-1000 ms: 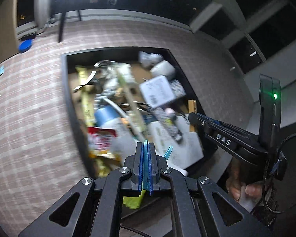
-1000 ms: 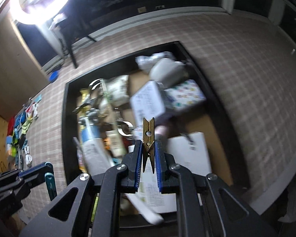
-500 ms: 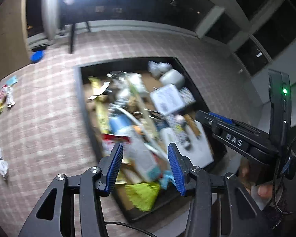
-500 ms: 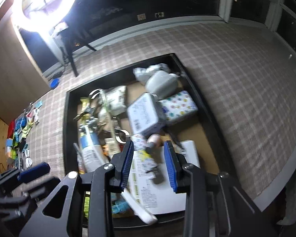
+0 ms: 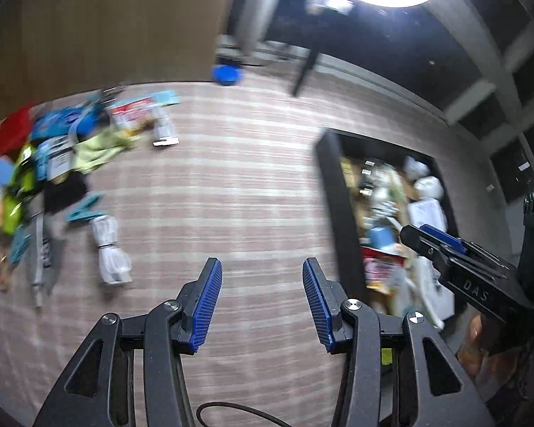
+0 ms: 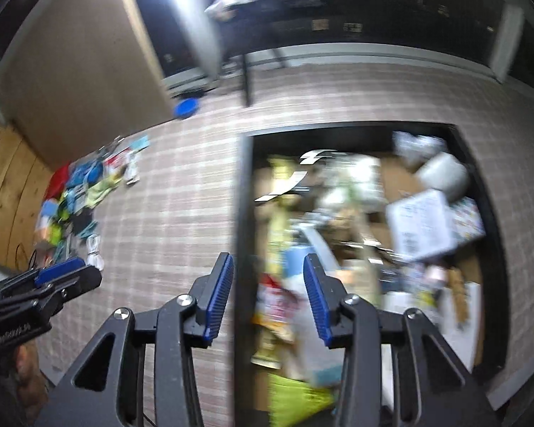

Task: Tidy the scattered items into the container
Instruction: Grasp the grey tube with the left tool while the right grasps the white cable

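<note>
Both claws are released and hold nothing: my left gripper (image 5: 261, 302) above bare cloth, my right gripper (image 6: 268, 297) straddling the container (image 6: 244, 195) wall. Scattered items (image 5: 53, 163) lie far left; I should approach low, aiming for one piece.

Counts: two grippers, left gripper (image 5: 261, 306) and right gripper (image 6: 267, 297), one black container (image 6: 244, 192) on the counter (image 5: 231, 195), one blue disc (image 5: 226, 74), one white bundle (image 5: 110, 254), one loose pile (image 5: 50, 163), too blurred to count.
</note>
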`<state>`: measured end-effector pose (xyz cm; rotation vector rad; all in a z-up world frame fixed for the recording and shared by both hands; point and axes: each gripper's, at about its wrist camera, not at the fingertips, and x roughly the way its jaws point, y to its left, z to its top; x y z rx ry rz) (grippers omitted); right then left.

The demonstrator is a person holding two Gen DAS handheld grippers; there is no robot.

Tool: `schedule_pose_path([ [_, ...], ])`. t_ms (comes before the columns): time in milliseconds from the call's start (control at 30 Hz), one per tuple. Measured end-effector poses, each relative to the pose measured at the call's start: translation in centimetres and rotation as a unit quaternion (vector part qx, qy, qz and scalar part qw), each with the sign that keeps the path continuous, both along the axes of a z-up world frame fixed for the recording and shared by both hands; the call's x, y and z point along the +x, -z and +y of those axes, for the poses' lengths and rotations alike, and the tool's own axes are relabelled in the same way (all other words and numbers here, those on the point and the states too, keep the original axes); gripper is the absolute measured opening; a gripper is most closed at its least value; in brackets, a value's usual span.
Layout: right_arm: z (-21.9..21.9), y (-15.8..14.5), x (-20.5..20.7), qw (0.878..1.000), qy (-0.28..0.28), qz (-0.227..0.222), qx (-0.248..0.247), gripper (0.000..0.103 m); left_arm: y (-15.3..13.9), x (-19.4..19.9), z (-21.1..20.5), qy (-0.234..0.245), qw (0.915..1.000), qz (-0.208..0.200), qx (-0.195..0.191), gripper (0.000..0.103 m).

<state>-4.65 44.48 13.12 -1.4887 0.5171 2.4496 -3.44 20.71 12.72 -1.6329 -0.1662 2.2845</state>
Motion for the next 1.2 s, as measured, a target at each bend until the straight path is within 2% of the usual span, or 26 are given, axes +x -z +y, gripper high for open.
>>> schedule_pose_path([
  [267, -9.6, 1.7, -6.0, 0.996, -0.085, -0.016, -0.015, 0.041, 2.8, -1.4, -9.5, -0.070, 0.9970, -0.023, -0.022, 0.044],
  [567, -18.8, 4.7, -10.9, 0.986, -0.157, -0.048, -0.028, 0.042, 6.8, -3.0, -18.1, -0.131, 0.9884, -0.061, -0.048, 0.044],
  [767, -21.7, 6.5, -13.5, 0.982, -0.167, -0.066, -0.053, 0.042, 8.6, -3.9, -20.4, -0.143, 0.9851, -0.078, -0.054, 0.043],
  [967, -23.7, 7.9, -15.1, 0.980, -0.175, -0.084, -0.046, 0.042, 10.1, -4.5, -20.6, -0.140, 0.9839, -0.093, -0.060, 0.037],
  [1200, -24.7, 9.4, -16.3, 0.979, -0.172, -0.098, -0.044, 0.042, 11.1, -5.0, -20.7, -0.139, 0.9828, -0.100, -0.068, 0.037],
])
